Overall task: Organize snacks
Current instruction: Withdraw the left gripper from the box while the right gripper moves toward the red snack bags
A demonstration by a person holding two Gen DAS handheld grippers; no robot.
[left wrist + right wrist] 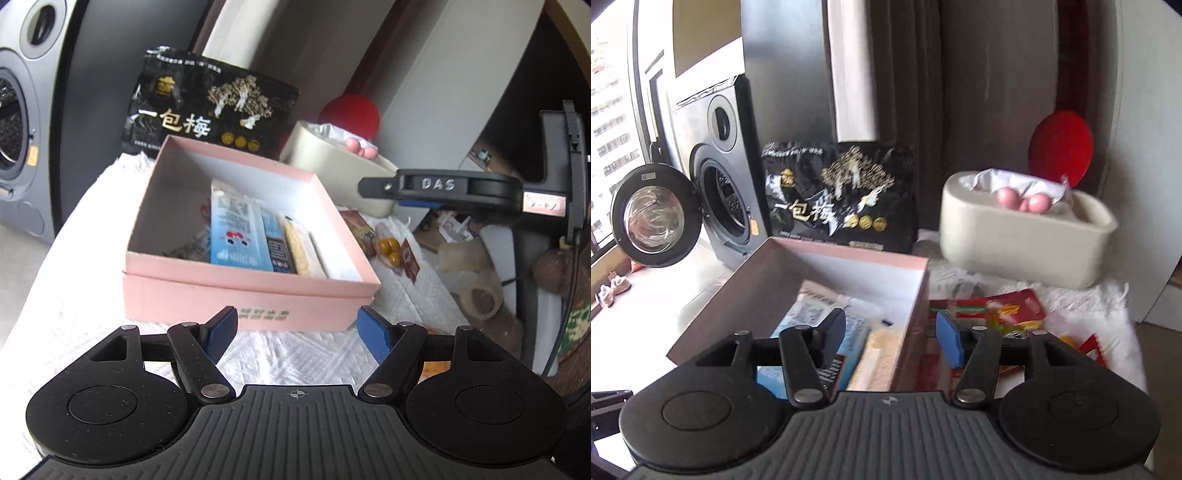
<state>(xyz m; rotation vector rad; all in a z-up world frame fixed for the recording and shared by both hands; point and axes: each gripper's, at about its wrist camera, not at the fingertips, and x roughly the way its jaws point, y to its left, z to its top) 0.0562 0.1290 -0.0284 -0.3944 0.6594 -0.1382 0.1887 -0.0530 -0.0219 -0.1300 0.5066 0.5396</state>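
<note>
Left gripper [297, 330] gapes empty just short of the pink box [236, 295]; right gripper [890, 334] straddles its wall, jaws apart.

I am in a home, by a laundry corner: a front-loading washing machine [727, 184] with its door open, a curtain [912, 92], a window facing apartment blocks.

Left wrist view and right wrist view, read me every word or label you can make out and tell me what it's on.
"一包梅": black snack bag.
"DAS": right gripper, raised letters on its side.
Pink box: front print blurred, unreadable.
Blue packet in the box: text too small.
Red wrappers: print blurred.
</note>
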